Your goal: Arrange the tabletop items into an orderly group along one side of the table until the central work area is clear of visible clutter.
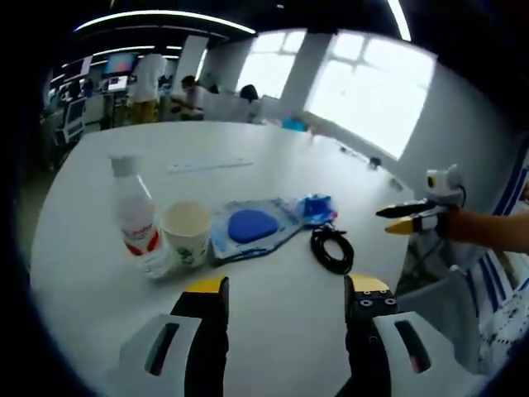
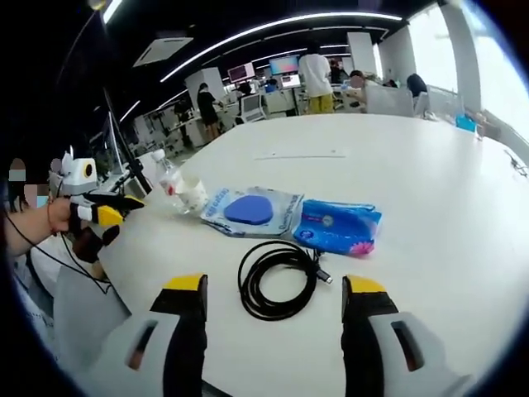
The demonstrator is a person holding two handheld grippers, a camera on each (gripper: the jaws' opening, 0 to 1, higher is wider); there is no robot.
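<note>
A clear water bottle (image 1: 136, 219) with a red label stands beside a paper cup (image 1: 186, 231) on the white table (image 1: 273, 322). To their right lie a clear packet holding a blue disc (image 1: 248, 227), a blue pack (image 1: 316, 208) and a coiled black cable (image 1: 332, 248). My left gripper (image 1: 287, 289) is open just short of the cup and packet, nothing between its jaws. My right gripper (image 2: 274, 289) is open over the cable (image 2: 277, 281), not touching it. Beyond that lie the blue pack (image 2: 337, 225), the packet (image 2: 248, 211), the cup (image 2: 194, 194) and the bottle (image 2: 169, 186).
A thin white strip (image 1: 209, 165) lies farther back on the table. The right gripper (image 1: 413, 217) reaches in at the table's right edge; the left gripper (image 2: 107, 211) shows in a person's hand. People and monitors (image 2: 285, 66) stand beyond the table.
</note>
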